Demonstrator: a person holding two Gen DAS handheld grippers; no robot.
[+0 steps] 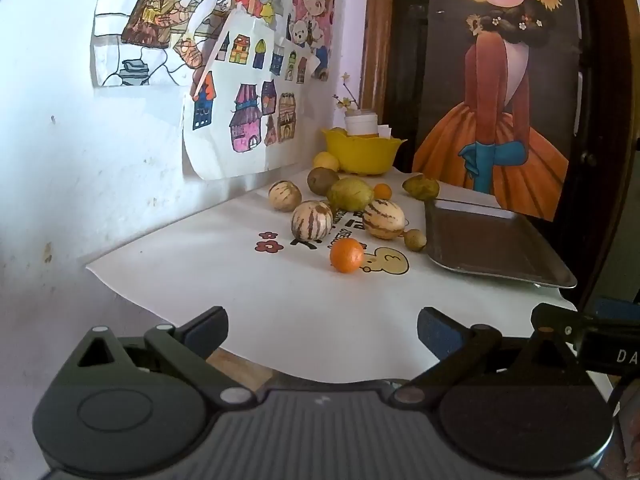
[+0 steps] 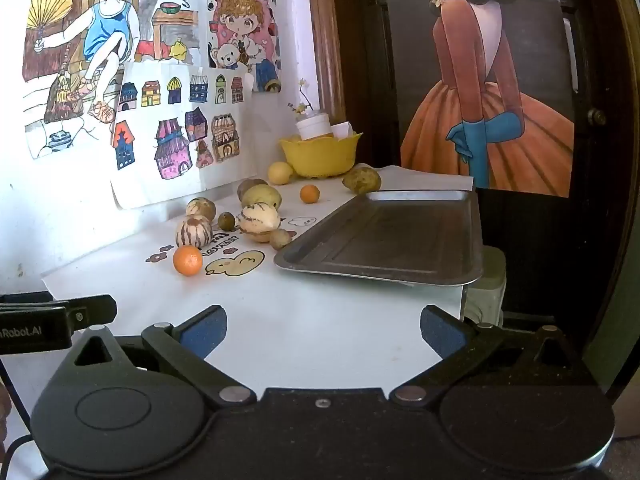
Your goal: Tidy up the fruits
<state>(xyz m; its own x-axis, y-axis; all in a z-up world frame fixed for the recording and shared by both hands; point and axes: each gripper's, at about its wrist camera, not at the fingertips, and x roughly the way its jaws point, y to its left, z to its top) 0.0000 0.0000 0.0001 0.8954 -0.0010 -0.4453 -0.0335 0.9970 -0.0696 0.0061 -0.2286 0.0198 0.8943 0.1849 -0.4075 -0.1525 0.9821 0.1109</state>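
Observation:
Several fruits lie on a white table sheet (image 1: 240, 280). Nearest is an orange (image 1: 346, 255) (image 2: 187, 260). Behind it sit striped melons (image 1: 311, 219) (image 1: 383, 219) (image 2: 258, 222), green-yellow fruits (image 1: 349, 194) (image 1: 421, 187), a small orange (image 1: 382, 191) (image 2: 309, 193) and a small brown fruit (image 1: 415, 239) (image 2: 279, 238). An empty metal tray (image 1: 488, 240) (image 2: 392, 236) rests to the right of them. My left gripper (image 1: 323, 330) and right gripper (image 2: 323, 330) both stand open over the table's near edge, with nothing between the fingers.
A yellow bowl (image 1: 362, 153) (image 2: 320, 154) holding a white cup stands at the back by the wall. Drawings cover the wall on the left; a poster on a dark door stands behind the tray. The other gripper's body shows at each view's side.

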